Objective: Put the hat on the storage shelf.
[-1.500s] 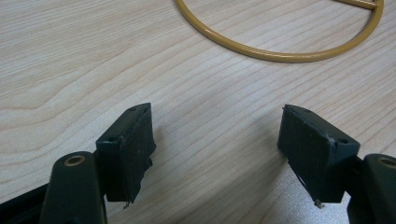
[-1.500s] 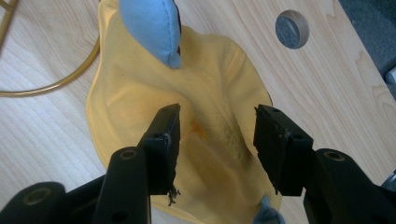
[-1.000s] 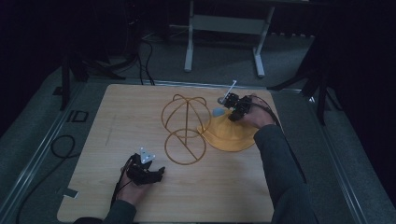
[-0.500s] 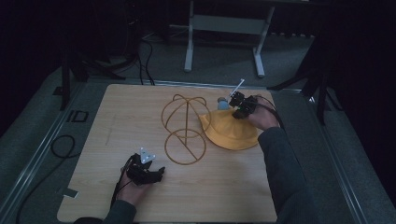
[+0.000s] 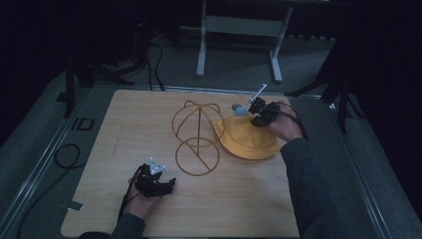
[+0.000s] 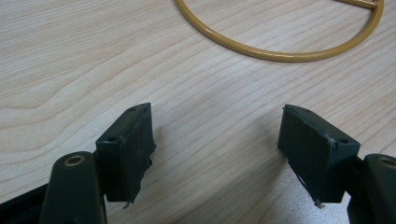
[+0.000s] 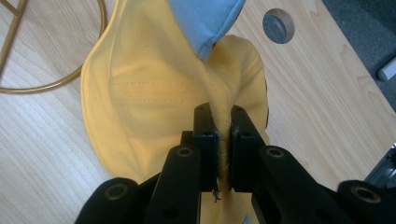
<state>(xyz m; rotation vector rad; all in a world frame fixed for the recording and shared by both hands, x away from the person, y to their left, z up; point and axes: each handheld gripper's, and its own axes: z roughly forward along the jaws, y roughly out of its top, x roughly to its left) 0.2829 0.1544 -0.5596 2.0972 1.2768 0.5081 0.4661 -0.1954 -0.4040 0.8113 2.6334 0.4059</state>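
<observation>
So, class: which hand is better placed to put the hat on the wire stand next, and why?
Right. Its hand-held gripper is already shut on the hat, beside the stand. The left hand-held gripper is open, with nothing between its jaws, near the table edge.

Setting: you are working in a lab or test room, not a home.
Work surface: your table point(image 5: 99, 199) is a bare pale wood board with a round cable port point(image 7: 278, 25) in one corner.
Floor: grey carpet point(image 5: 45, 149), with loose black cables point(image 5: 64, 154) beside your table.
Furniture: a grey metal stand point(image 5: 239, 30) sits behind the table.
Lighting: surroundings are dark; only your table is lit.
</observation>
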